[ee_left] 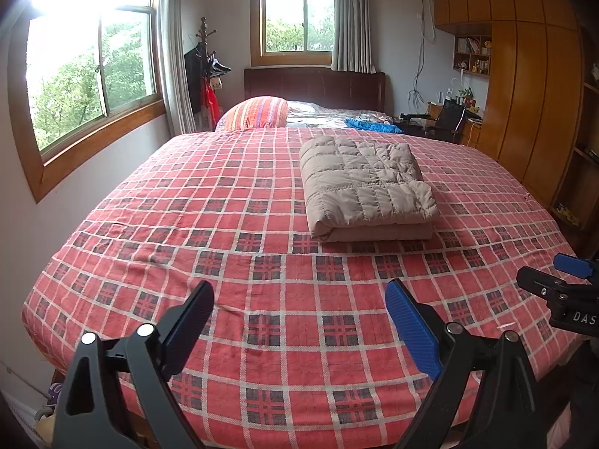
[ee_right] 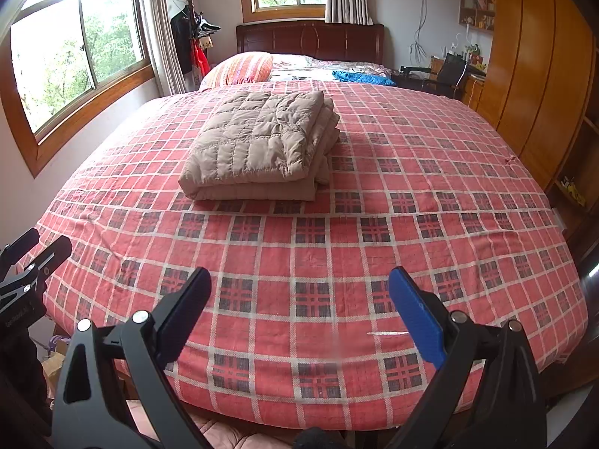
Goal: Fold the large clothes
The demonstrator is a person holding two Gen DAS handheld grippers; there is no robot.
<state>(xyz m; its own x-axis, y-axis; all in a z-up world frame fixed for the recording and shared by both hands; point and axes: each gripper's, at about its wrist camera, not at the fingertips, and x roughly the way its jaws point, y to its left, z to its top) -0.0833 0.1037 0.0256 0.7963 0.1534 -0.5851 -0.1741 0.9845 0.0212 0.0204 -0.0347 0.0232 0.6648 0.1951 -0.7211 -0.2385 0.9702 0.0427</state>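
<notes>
A beige quilted garment (ee_left: 365, 189) lies folded into a thick rectangle on the red plaid bedspread (ee_left: 262, 262), in the middle of the bed. The right wrist view shows the same folded garment (ee_right: 262, 146) left of centre on the bedspread (ee_right: 374, 243). My left gripper (ee_left: 299, 314) hovers open over the foot of the bed, well short of the garment, nothing between its fingers. My right gripper (ee_right: 299, 299) is also open and empty, back near the bed's foot. Each gripper appears at the edge of the other's view: the right gripper (ee_left: 561, 292) and the left gripper (ee_right: 26, 269).
A striped pillow (ee_left: 254, 112) and a blue cloth (ee_left: 370, 125) lie near the dark headboard (ee_left: 314, 84). Windows and a coat rack (ee_left: 206, 75) line the left wall. Wooden wardrobes (ee_left: 524, 93) and a cluttered desk (ee_left: 449, 112) stand at the right.
</notes>
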